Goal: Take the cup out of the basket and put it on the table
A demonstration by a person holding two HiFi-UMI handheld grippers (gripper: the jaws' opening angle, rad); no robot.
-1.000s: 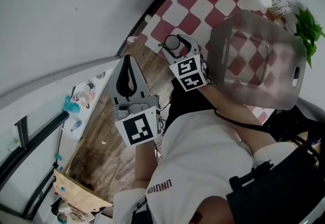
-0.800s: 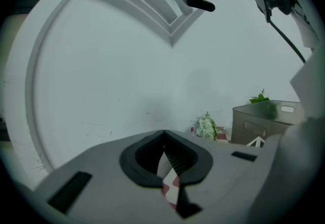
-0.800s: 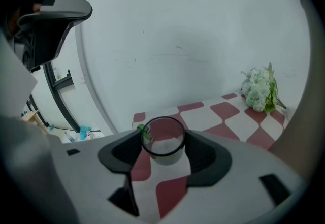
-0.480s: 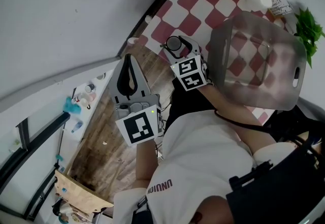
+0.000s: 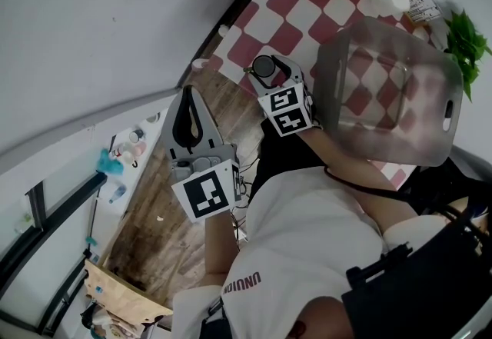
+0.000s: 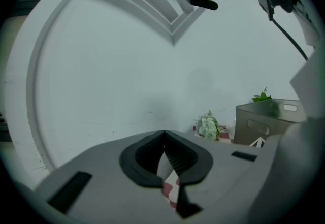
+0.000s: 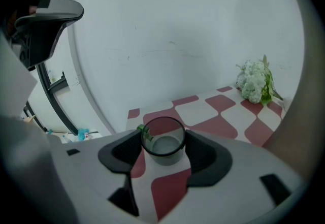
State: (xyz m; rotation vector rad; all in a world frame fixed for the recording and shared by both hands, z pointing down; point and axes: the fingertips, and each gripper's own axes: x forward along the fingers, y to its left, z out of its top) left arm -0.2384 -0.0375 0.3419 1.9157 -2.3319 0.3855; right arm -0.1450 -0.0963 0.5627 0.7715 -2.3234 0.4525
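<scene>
**Left gripper drifts aside; cup held over the table's near corner**

Since a second ago, only the left gripper [image 5: 190,97] has shifted, sliding a little down and away from the table, while the right gripper [image 7: 162,141] has scarcely moved. Its jaws pinch the clear, dark-rimmed cup [image 7: 163,154] from both sides, pads against the wall just under the rim. The cup stands mouth up, its long axis near vertical (the head view looks straight into the opening). It is already out of the grey translucent basket [image 5: 453,76], which stands well apart on the far side of the right forearm.

Below the cup lies the red-and-white checked table [image 7: 223,106], close to its near corner. Whether the base touches the cloth I cannot tell. The set-down looks like a short straight lowering, with little margin toward the edge.

Over the wooden floor, the left gripper's jaws are pressed together on nothing, so the right hand alone carries the job.
</scene>
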